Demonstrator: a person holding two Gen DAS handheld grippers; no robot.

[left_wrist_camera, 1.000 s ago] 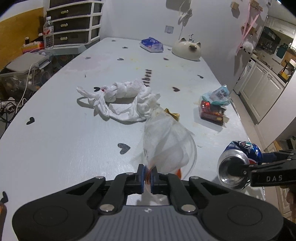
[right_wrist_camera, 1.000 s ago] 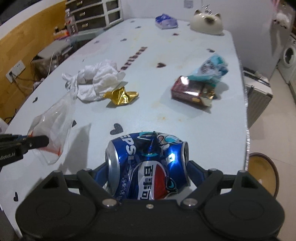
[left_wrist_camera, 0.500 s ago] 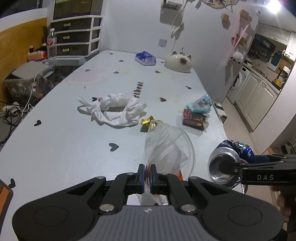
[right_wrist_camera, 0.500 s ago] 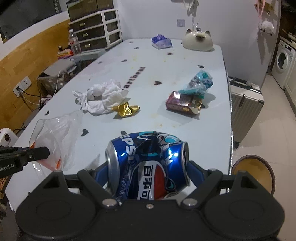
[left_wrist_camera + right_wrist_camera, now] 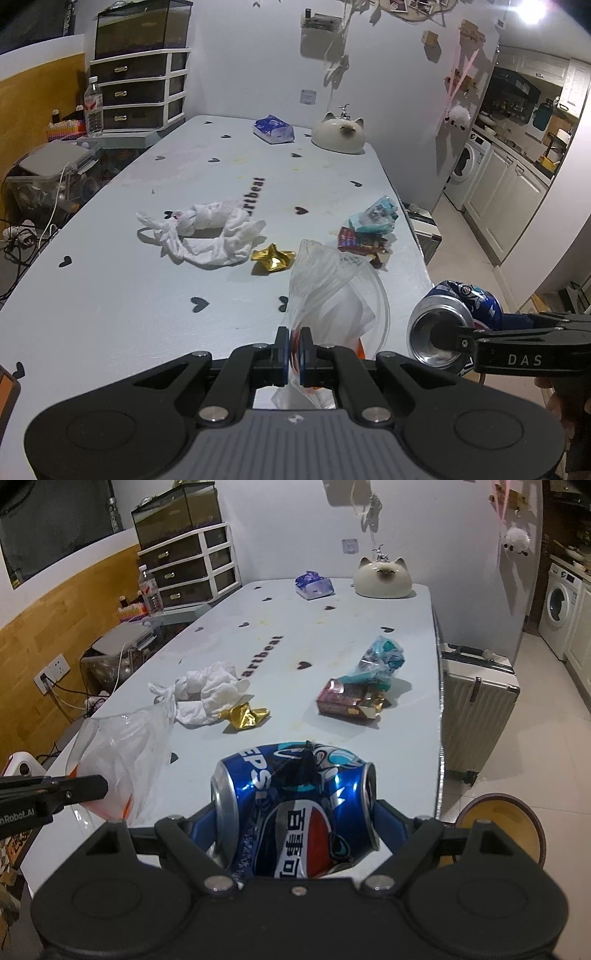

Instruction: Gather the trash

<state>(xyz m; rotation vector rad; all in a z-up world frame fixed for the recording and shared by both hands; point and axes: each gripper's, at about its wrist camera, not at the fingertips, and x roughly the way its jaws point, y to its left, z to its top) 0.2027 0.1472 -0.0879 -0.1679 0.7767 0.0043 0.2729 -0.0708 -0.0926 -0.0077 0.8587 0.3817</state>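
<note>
My left gripper (image 5: 294, 345) is shut on the rim of a clear plastic bag (image 5: 328, 295), held above the table's near edge; the bag also shows in the right wrist view (image 5: 125, 746). My right gripper (image 5: 295, 812) is shut on a crushed blue Pepsi can (image 5: 295, 808), held sideways to the right of the bag; the can shows in the left wrist view (image 5: 448, 325). On the table (image 5: 110, 280) lie a white crumpled cloth (image 5: 207, 236), a gold foil wrapper (image 5: 272, 257), a red snack wrapper (image 5: 360, 243) and a teal packet (image 5: 375, 218).
A cat-shaped ceramic (image 5: 338, 134) and a blue tissue pack (image 5: 273, 129) sit at the table's far end. A drawer unit (image 5: 136, 99) and water bottle (image 5: 92, 109) stand at left. A suitcase (image 5: 476, 705) and a round bin (image 5: 502, 823) stand on the floor at right.
Both grippers have pulled back and up from the table with the bag and the can, so more of the room shows. The items on the table have not moved.
</note>
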